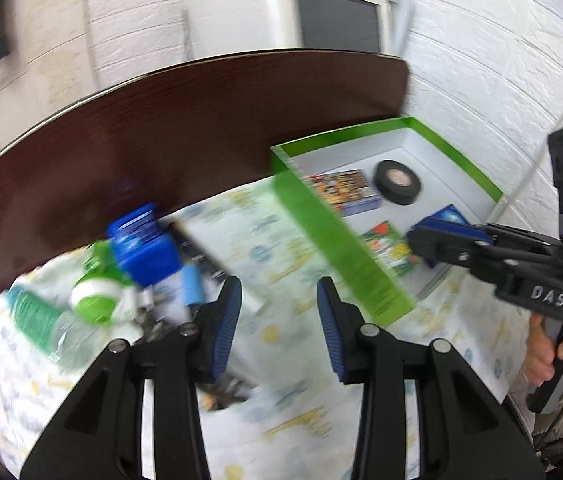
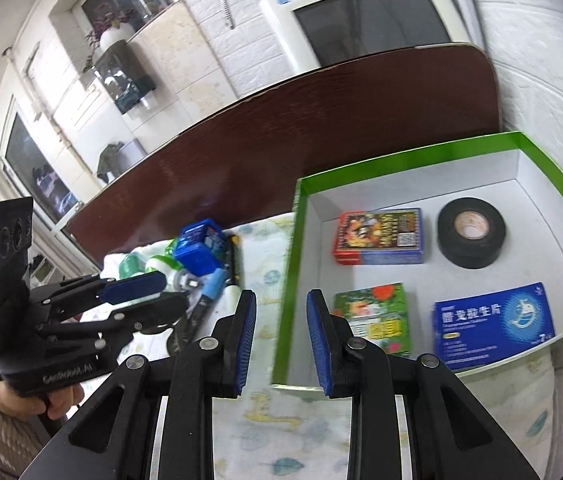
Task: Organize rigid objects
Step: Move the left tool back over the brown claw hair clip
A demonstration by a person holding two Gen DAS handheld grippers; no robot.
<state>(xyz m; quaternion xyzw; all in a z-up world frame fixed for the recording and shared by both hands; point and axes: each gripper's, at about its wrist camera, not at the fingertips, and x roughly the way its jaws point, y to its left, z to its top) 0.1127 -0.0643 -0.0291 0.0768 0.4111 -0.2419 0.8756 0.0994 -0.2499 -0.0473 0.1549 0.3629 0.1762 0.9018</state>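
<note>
A green-walled box (image 2: 287, 300) with a white floor holds a red-and-blue card pack (image 2: 379, 236), a black tape roll (image 2: 469, 254), a small green carton (image 2: 373, 316) and a blue medicine carton (image 2: 493, 324). My right gripper (image 2: 281, 334) hovers open over the box's near-left corner with nothing between its pads. My left gripper (image 1: 279, 322) is open and empty over the cloth, between the box wall (image 1: 341, 248) and a pile on the left: a blue box (image 1: 141, 248), a green-and-white bottle (image 1: 93, 300) and a green-capped clear bottle (image 1: 37, 320), all blurred.
A patterned cloth (image 1: 281, 400) covers the surface. A dark wooden board (image 1: 161, 120) stands behind it, with an old white monitor (image 1: 321, 12) beyond. A brick-textured white wall and a white cable (image 1: 553, 120) are on the right. A hand (image 1: 545, 356) holds the right gripper (image 1: 415, 234).
</note>
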